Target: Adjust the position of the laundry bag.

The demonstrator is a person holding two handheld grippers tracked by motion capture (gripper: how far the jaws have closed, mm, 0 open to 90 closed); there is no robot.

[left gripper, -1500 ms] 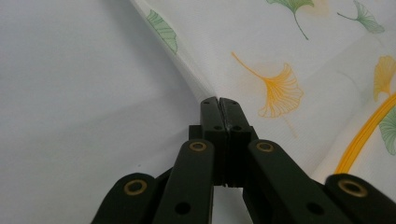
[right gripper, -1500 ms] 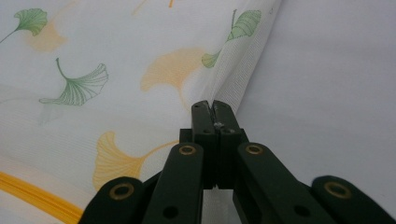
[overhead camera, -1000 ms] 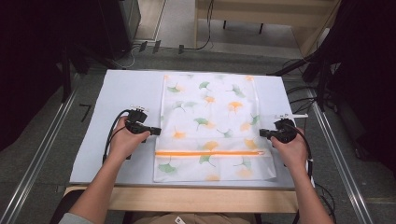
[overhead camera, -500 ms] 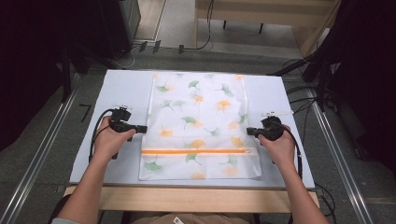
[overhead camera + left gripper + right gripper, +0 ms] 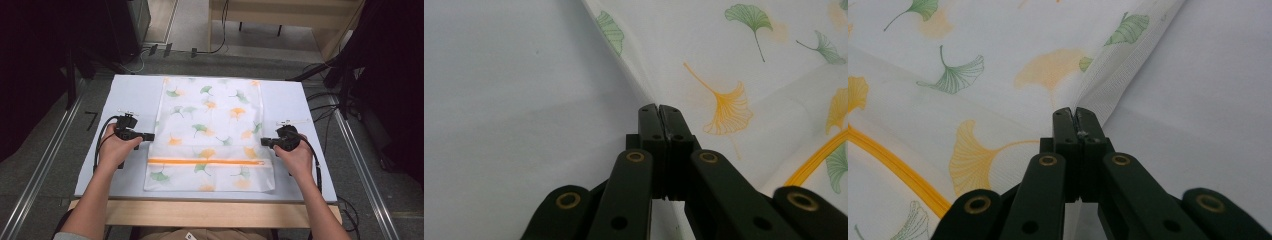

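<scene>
From above, we are seeing the cloth bag (image 5: 210,135) lying flat on the bench (image 5: 310,107), left gripper (image 5: 149,136) and right gripper (image 5: 264,142) at its side edges. In the left gripper view, the fingers (image 5: 650,125) are pinching the bag's edge. In the right gripper view, the fingers (image 5: 1064,127) are clamping the hem.

White mesh cloth bag (image 5: 210,132) printed with green and orange ginkgo leaves, crossed by an orange zipper (image 5: 205,161), lying on a pale lavender-grey tabletop (image 5: 135,95).
</scene>
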